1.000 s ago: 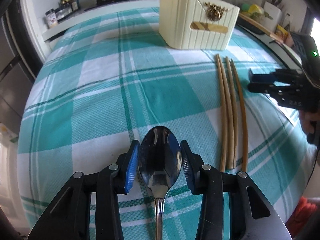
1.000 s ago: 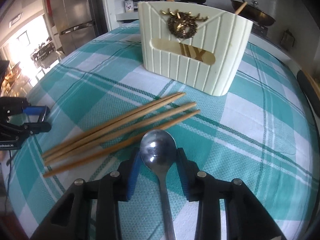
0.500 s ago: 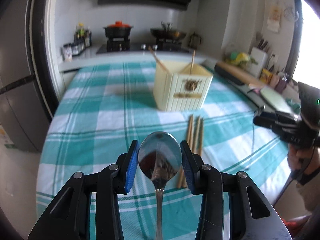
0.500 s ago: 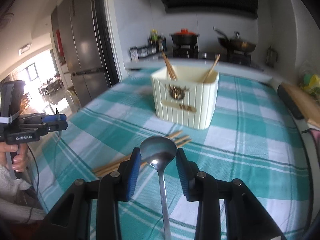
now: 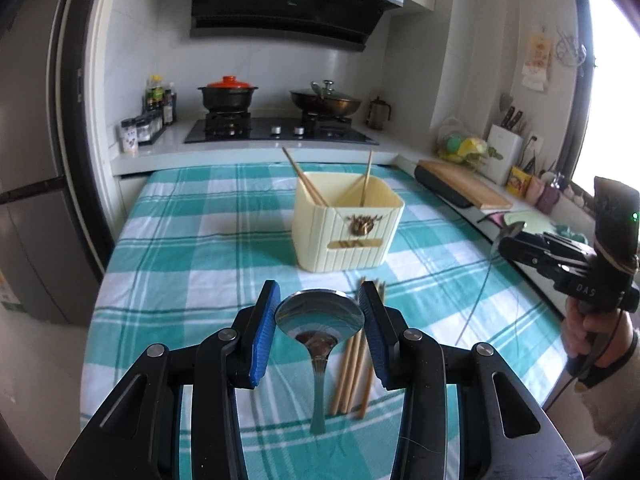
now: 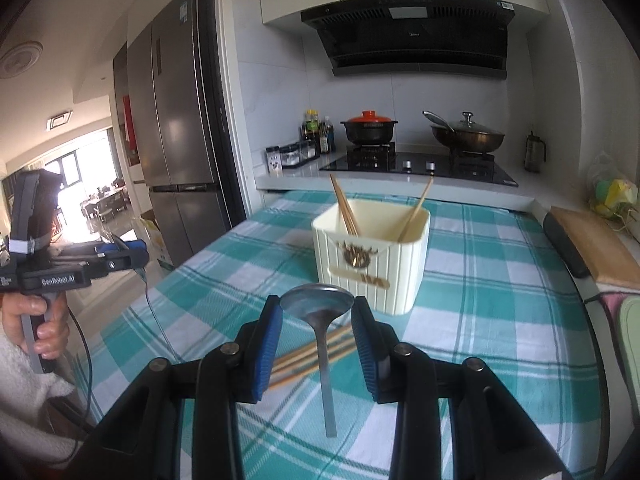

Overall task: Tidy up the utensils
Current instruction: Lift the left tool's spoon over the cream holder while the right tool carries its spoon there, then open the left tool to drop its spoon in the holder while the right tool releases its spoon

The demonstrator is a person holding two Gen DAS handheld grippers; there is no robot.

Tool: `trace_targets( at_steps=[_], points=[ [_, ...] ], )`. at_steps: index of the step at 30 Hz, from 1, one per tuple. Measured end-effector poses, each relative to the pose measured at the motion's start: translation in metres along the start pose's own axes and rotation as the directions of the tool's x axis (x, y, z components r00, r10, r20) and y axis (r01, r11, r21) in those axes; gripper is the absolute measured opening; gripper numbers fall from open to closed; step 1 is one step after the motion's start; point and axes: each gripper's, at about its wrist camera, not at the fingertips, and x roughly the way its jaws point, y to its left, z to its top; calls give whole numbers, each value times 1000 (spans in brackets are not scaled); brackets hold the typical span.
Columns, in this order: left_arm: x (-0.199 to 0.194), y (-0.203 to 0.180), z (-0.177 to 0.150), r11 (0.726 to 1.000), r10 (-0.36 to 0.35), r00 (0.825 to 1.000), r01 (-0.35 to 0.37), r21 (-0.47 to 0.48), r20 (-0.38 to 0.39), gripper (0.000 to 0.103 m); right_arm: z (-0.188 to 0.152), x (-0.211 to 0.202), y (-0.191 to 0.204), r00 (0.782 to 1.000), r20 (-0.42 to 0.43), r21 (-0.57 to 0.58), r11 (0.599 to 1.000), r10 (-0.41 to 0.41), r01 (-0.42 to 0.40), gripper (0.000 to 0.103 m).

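Two handheld grippers each carry a steel spoon above a desk (image 5: 180, 264) spread with a teal-and-white checked cloth. The left gripper (image 5: 320, 322) is clamped on the bowl of the left spoon (image 5: 319, 318), the handle hanging down between its blue pads; the right gripper (image 6: 316, 328) grips the right spoon (image 6: 318, 304) the same way. Just beyond and below both sets of fingertips, loose wooden chopsticks (image 5: 352, 376) lie side by side on the cloth. Farther ahead stands a cream ribbed utensil holder (image 5: 346, 236), with more chopsticks leaning inside it. Behind the desk, a black pot with a red lid (image 5: 228, 94) and a lidded wok (image 5: 326, 100) sit on the stove.
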Motion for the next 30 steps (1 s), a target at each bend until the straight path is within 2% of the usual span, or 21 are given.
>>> trace_targets(
  at_steps=[6,11,16,19,23,27,30],
  points=[
    [5,5,50,998,-54,998,55,-22,34,41,45,9,-13,1000,27,8,1000,1,-1,36],
    [13,11,123,994,-83,989,92,-63,122,41,93,26,-27,996,80,-7,1000,-29,30,36],
    [38,15,188,991,-55,975,79,-107,213,41,139,52,-47,986,149,6,998,-70,70,36],
    [65,13,209,992,-21,972,50,-117,234,41,154,74,-58,982,169,13,996,-89,88,36],
    [120,13,214,991,7,984,16,-130,175,41,154,111,-75,987,125,38,995,-97,93,36],
    [184,14,200,991,21,999,-15,-130,43,41,130,152,-93,996,22,83,993,-89,87,36],
    [219,13,185,992,24,999,-30,-121,-47,42,113,177,-102,994,-64,103,990,-92,98,36]
  ],
)
